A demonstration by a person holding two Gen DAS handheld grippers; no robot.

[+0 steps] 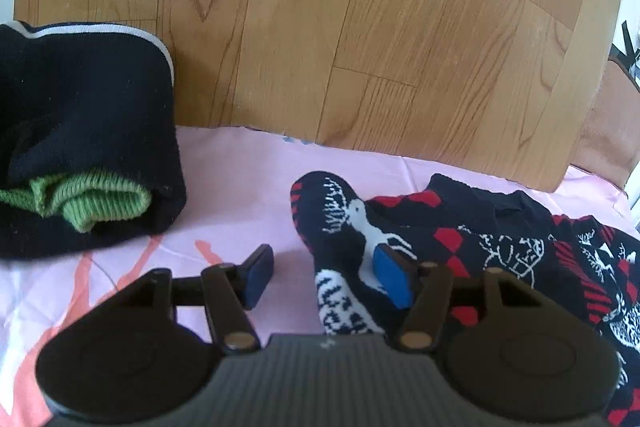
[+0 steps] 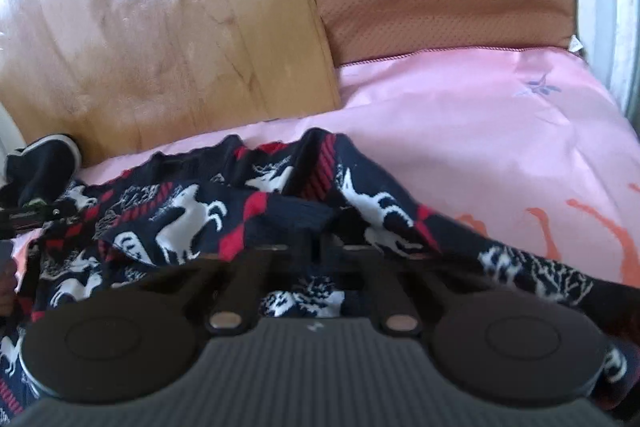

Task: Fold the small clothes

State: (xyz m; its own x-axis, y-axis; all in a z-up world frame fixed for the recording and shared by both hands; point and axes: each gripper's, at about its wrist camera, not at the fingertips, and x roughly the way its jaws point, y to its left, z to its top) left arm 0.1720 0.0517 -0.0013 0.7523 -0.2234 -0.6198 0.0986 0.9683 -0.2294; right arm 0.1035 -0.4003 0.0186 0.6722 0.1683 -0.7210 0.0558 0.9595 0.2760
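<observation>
Knitwear, soft and floppy: grab hems, not middles.
Your left gripper point(image 1: 324, 273) straddles the sleeve point(image 1: 340, 227) unclamped; your right gripper point(image 2: 316, 247) pinches the sweater point(image 2: 192, 211).

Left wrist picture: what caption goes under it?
Open left gripper straddling the reindeer sweater sleeve on a pink sheet.
</observation>
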